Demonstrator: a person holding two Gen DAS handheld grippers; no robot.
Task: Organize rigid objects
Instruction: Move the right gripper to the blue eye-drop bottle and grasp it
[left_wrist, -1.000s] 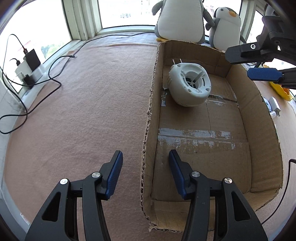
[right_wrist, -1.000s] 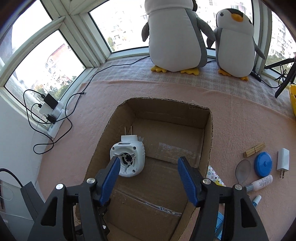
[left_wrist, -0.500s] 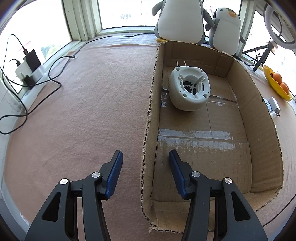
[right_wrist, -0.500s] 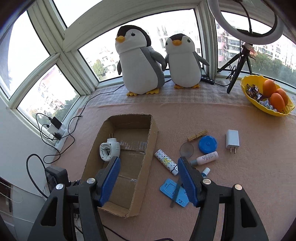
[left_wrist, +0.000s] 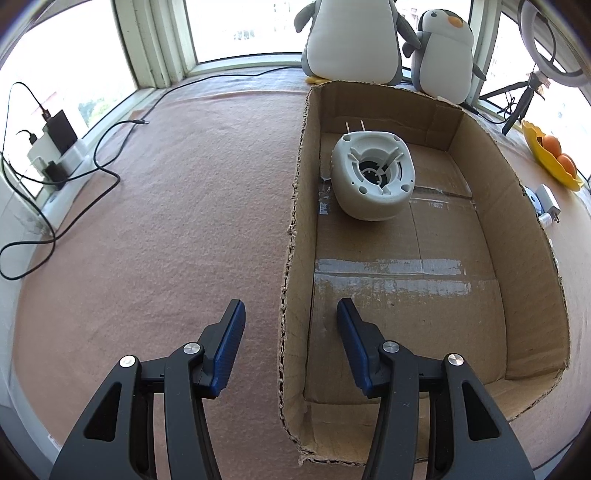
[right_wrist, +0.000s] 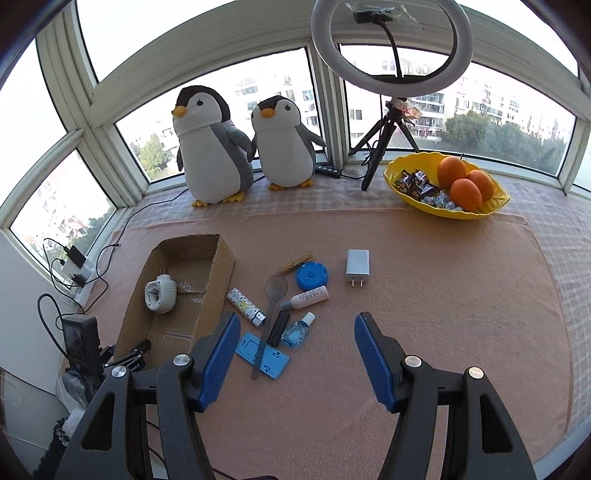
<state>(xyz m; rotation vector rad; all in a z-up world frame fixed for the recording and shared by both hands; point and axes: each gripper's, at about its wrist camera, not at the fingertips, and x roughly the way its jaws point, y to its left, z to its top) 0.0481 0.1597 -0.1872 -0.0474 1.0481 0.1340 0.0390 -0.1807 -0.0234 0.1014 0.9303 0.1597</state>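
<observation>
Near the bottom of the left wrist view, the left claw (left_wrist: 290, 332) has its blue fingers wide apart and holds nothing. One finger hangs over the pink worktop (left_wrist: 166, 221) and the other sits over the cardboard box (left_wrist: 517, 258), with the box's torn left wall between them. Inside the box, toward the upper middle of the frame, lies a white plug-in device (left_wrist: 373, 175) on its side, close to the left wall, with two metal prongs sticking up behind it. Two toy penguins (left_wrist: 352, 37) stand behind the box by the window.

Low in the right wrist view, the right claw (right_wrist: 295, 354) is also wide apart and empty, up above the worktop. The box shows at the middle left of this frame, with the white device in it. Just to the right of the box lie the loose things: a patterned lighter (right_wrist: 245, 307), a clear spoon (right_wrist: 271, 317), a blue card (right_wrist: 262, 356) under the spoon handle, a black stick (right_wrist: 277, 328), a small blue bottle (right_wrist: 297, 331), a white tube bottle (right_wrist: 306, 297), a round blue lid (right_wrist: 311, 275), a wooden clip (right_wrist: 295, 262) and a white charger (right_wrist: 357, 266). The charger sits a little apart on the right. A yellow bowl (right_wrist: 476, 212) with oranges is at the upper right, and a ring light (right_wrist: 391, 40) stands at the top.
</observation>
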